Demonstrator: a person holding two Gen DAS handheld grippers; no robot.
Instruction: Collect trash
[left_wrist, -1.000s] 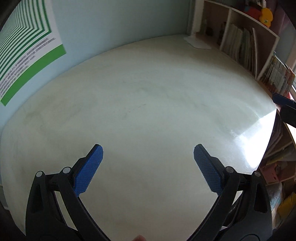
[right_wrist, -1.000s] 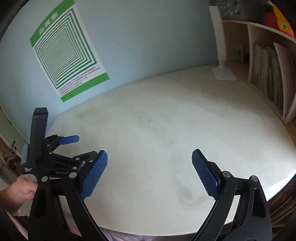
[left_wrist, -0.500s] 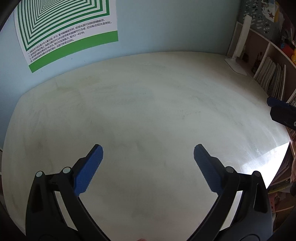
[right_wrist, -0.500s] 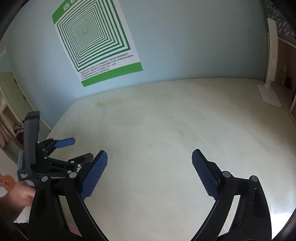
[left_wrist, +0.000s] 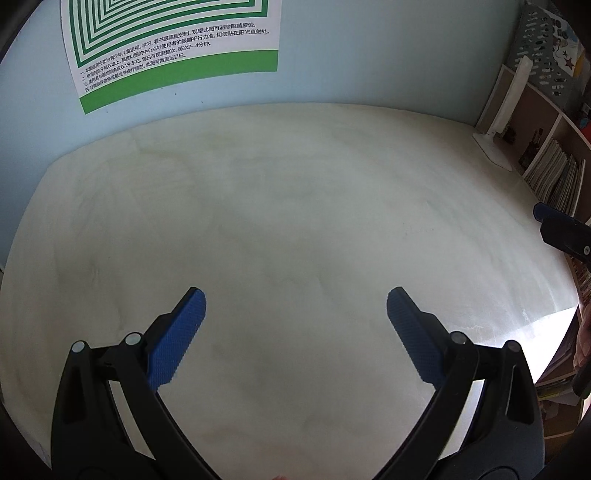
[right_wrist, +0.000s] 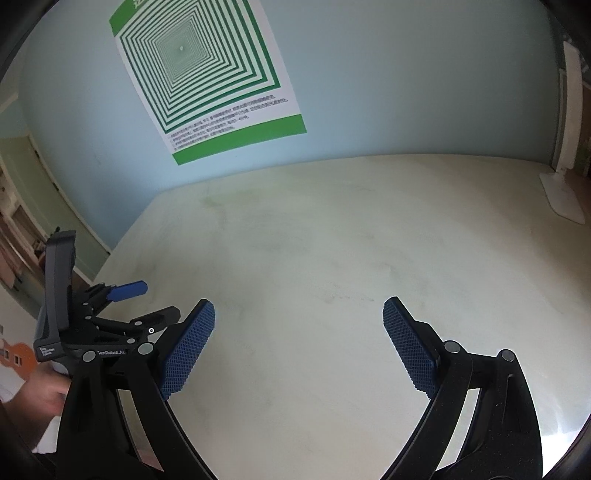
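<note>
Both black, blue-padded grippers, left (left_wrist: 295, 317) and right (right_wrist: 298, 325), are held wide open, empty, swung leftward since a second ago. No trash is seen on the pale desktop (left_wrist: 295, 203).

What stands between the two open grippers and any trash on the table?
Nothing visible. No trash shows on the table; the left gripper and right gripper hang open over the bare top. Only a white lamp base stands at its far corner.
</note>
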